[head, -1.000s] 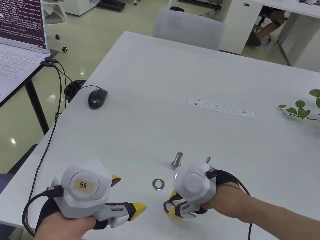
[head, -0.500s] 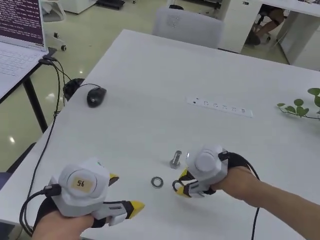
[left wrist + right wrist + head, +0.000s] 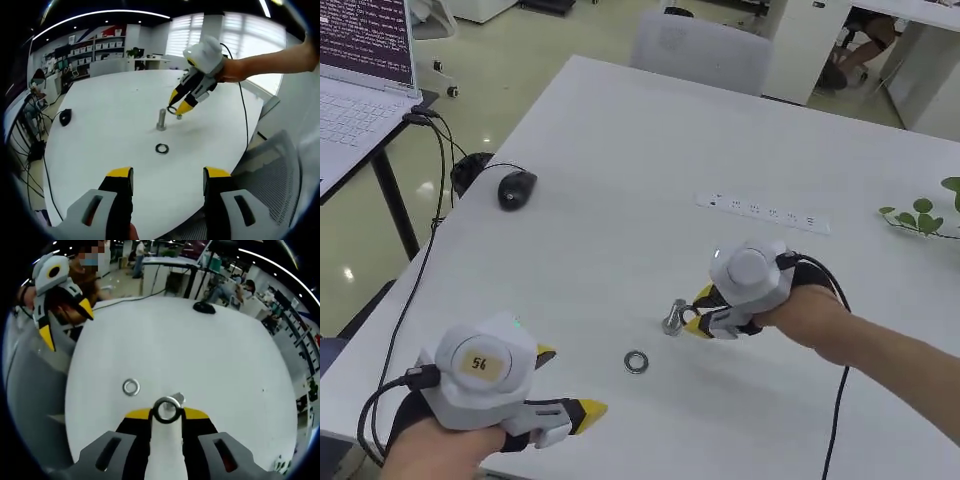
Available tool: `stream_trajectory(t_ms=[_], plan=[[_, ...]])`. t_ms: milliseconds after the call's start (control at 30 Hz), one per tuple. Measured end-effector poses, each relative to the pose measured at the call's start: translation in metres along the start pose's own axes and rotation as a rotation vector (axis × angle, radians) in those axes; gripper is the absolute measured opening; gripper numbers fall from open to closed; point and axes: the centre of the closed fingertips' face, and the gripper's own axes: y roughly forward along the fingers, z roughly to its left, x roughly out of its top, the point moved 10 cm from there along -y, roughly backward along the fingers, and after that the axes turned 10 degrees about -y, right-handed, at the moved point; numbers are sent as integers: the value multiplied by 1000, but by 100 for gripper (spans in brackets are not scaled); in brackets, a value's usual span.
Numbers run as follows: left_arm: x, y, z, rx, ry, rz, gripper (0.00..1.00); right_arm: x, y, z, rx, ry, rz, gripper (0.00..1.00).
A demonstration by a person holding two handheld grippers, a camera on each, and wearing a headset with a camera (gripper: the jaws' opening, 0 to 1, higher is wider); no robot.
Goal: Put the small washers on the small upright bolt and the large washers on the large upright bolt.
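While hovering beside the bolt (image 3: 673, 317), clamping a washer (image 3: 167, 409) in the right tool (image 3: 692, 318). Risking a drop if tilted off-centre. Holding left tool (image 3: 169, 175) open.

Your white table (image 3: 620, 150) | mouse (image 3: 516, 188) by your left edge | power strip (image 3: 763, 214) farther back | upright bolt (image 3: 674, 317) mid-table | washer (image 3: 636, 361) flat near it

White, yellow-tipped left hand-held gripper (image 3: 570, 383), "56" label (image 3: 480, 364); matching right hand-held gripper (image 3: 696, 314); black cables (image 3: 382, 408).
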Motion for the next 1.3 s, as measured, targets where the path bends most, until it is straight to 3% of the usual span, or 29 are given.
stream_trajectory(t_ms=[300, 767, 1300], plan=[[1, -1, 1, 6, -4, -2, 56, 9, 9, -17, 1, 21, 13, 23], [-2, -3, 7, 22, -19, 1, 56, 5, 21, -19, 32, 27, 47, 23], [-2, -2, 6, 18, -19, 5, 56, 6, 34, -18, 52, 34, 77, 23]])
